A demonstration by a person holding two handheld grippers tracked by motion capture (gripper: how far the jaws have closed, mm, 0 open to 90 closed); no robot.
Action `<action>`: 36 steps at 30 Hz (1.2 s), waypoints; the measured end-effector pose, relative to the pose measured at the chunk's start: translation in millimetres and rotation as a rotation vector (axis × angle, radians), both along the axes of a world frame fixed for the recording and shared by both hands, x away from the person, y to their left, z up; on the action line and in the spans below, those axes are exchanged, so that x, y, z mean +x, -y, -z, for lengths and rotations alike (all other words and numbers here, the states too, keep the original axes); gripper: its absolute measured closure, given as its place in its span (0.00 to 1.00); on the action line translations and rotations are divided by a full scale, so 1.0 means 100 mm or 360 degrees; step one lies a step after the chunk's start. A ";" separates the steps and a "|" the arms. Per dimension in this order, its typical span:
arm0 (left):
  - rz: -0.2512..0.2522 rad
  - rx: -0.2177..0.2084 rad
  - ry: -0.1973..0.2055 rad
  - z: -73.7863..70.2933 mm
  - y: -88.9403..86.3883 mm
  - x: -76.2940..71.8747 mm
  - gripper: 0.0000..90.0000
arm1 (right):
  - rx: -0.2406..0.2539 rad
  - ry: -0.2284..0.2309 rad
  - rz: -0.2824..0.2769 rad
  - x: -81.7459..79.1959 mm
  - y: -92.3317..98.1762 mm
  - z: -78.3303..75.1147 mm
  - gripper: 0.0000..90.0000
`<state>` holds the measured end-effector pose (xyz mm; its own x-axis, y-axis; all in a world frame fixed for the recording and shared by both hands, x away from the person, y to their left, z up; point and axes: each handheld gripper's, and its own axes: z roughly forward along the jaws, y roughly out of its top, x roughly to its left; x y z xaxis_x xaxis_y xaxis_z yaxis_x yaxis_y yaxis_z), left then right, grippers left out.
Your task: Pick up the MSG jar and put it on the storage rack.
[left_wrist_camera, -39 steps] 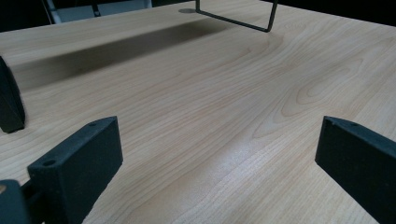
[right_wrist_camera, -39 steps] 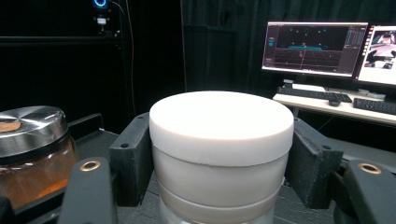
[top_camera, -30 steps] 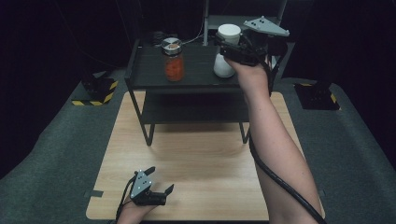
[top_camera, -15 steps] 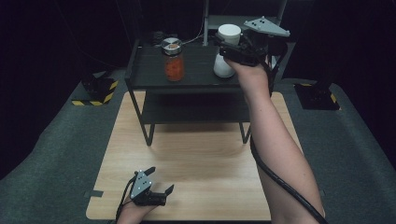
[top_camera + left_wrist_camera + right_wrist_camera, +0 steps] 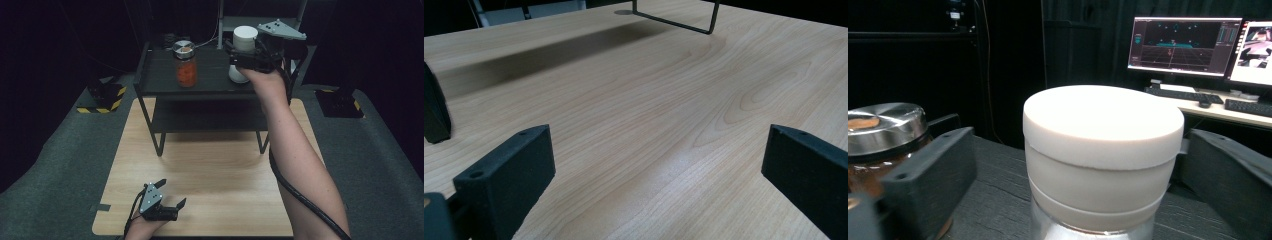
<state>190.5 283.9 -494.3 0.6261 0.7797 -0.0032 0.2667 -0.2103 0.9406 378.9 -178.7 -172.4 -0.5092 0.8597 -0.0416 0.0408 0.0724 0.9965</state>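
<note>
A jar with a thick white lid (image 5: 244, 36) (image 5: 1103, 130) stands at the right of the black shelf's top (image 5: 210, 85). My right gripper (image 5: 235, 53) (image 5: 1073, 165) is held level at the lid. Its jaws have just been opening and now stand apart on either side, with a gap between each pad and the lid. A glass jar with orange contents and a metal lid (image 5: 185, 67) (image 5: 878, 125) stands to the left on the same shelf. My left gripper (image 5: 172, 192) (image 5: 649, 165) rests low over the wooden table (image 5: 215, 170), open, with only bare wood between its fingers.
The black shelf has a lower tier and thin metal legs (image 5: 674, 22) that stand on the table's far half. Dark carpet surrounds the table, with yellow-black striped blocks (image 5: 102, 100) on the left. Monitors (image 5: 1183, 45) and keyboards sit on a desk behind the shelf.
Both hands have kept their places. Any change in the spread of the right jaws is too small to make out in the high view.
</note>
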 end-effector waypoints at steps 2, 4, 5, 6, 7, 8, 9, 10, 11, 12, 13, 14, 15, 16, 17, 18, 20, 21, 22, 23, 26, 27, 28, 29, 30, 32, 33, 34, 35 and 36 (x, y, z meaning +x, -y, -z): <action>-0.0002 -0.0002 0.0001 0.00 0.00 -0.01 0.01 | 0.0002 0.0007 0.0006 -0.02 0.00 0.02 0.00; -0.0008 -0.0010 0.0001 0.01 -0.01 -0.02 0.01 | 0.0005 0.0005 0.0009 -0.02 0.01 0.03 0.00; -0.0011 -0.0009 0.0002 0.01 -0.02 -0.02 0.01 | 0.0003 0.0003 0.0006 -0.03 0.02 0.03 0.00; -0.0023 -0.0026 -0.0003 0.01 -0.02 -0.03 0.01 | 0.0004 0.0001 0.0008 -0.03 0.02 0.04 0.00; -0.0032 -0.0027 -0.0002 0.01 -0.02 -0.04 0.01 | 0.0006 0.0001 0.0005 -0.04 0.03 0.05 0.00; -0.0038 -0.0029 0.0001 0.02 -0.01 -0.05 0.01 | 0.0006 0.0004 0.0003 -0.04 0.04 0.06 0.00; -0.0043 -0.0027 0.0003 0.02 -0.01 -0.06 0.01 | 0.0010 0.0001 0.0004 -0.05 0.05 0.06 0.00; -0.0043 -0.0023 0.0007 0.02 -0.01 -0.06 0.01 | 0.0011 0.0003 0.0002 -0.06 0.06 0.07 0.00; -0.0050 -0.0025 0.0009 0.02 0.00 -0.08 0.01 | 0.0015 0.0002 -0.0003 -0.07 0.07 0.08 0.00; -0.0057 -0.0023 0.0011 0.02 0.00 -0.09 0.01 | 0.0014 0.0002 -0.0004 -0.08 0.08 0.09 0.00; -0.0060 -0.0019 0.0015 0.02 0.00 -0.10 0.01 | 0.0012 0.0002 -0.0007 -0.08 0.09 0.10 0.00; -0.0068 -0.0021 0.0017 0.02 0.00 -0.10 0.01 | 0.0010 0.0003 -0.0009 -0.09 0.10 0.11 0.00; -0.0074 -0.0014 0.0015 0.02 0.01 -0.11 0.01 | 0.0001 0.0006 -0.0015 -0.10 0.11 0.12 0.00; -0.0084 -0.0012 0.0013 0.02 0.02 -0.11 0.01 | -0.0002 0.0005 -0.0018 -0.11 0.11 0.12 0.00; -0.0085 -0.0010 0.0015 0.02 0.02 -0.11 0.01 | -0.0004 0.0005 -0.0023 -0.12 0.12 0.13 0.00; -0.0083 -0.0008 0.0020 0.02 0.02 -0.11 0.01 | -0.0006 0.0006 -0.0027 -0.13 0.12 0.14 0.00; -0.0086 -0.0008 0.0020 0.02 0.02 -0.12 0.01 | -0.0011 0.0010 -0.0033 -0.15 0.13 0.17 0.00; -0.0088 -0.0012 0.0019 0.02 0.02 -0.12 0.01 | -0.0011 0.0014 -0.0038 -0.17 0.14 0.18 0.00; -0.0089 -0.0014 0.0017 0.02 0.02 -0.12 0.01 | -0.0014 0.0019 -0.0042 -0.18 0.14 0.19 0.00; -0.0090 -0.0015 0.0014 0.02 0.01 -0.12 0.01 | -0.0014 0.0020 -0.0048 -0.20 0.15 0.20 0.00; -0.0084 -0.0012 0.0016 0.02 0.01 -0.12 0.01 | -0.0016 0.0033 -0.0063 -0.25 0.17 0.24 0.00; -0.0081 -0.0004 0.0015 0.01 0.01 -0.12 0.01 | -0.0012 0.0036 -0.0069 -0.26 0.18 0.25 0.00; -0.0078 -0.0001 0.0015 0.01 0.01 -0.12 0.01 | -0.0007 0.0038 -0.0075 -0.28 0.19 0.27 0.00; -0.0079 0.0000 0.0014 0.01 0.01 -0.13 0.01 | -0.0004 0.0037 -0.0082 -0.30 0.21 0.28 0.00; -0.0078 0.0002 0.0013 0.01 0.01 -0.13 0.01 | -0.0002 0.0034 -0.0084 -0.32 0.21 0.29 0.00; -0.0076 0.0003 0.0014 0.01 0.01 -0.13 0.01 | -0.0005 0.0038 -0.0092 -0.35 0.23 0.32 0.00; -0.0077 0.0005 0.0013 0.01 0.01 -0.13 0.01 | -0.0006 0.0039 -0.0096 -0.37 0.24 0.34 0.00; -0.0079 0.0006 0.0013 0.01 0.01 -0.13 0.01 | -0.0003 0.0043 -0.0099 -0.39 0.26 0.37 0.00; -0.0080 0.0006 0.0014 0.01 0.02 -0.13 0.01 | -0.0003 0.0041 -0.0100 -0.41 0.27 0.39 0.00; -0.0081 0.0005 0.0013 0.01 0.02 -0.13 0.01 | -0.0014 0.0046 -0.0101 -0.43 0.27 0.41 0.00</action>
<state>177.6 281.9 -495.1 0.5855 0.8107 0.0040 0.2696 -0.1993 0.9421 335.8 -206.0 -213.5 -0.5612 0.8252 -0.0643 0.0071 0.0824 0.9966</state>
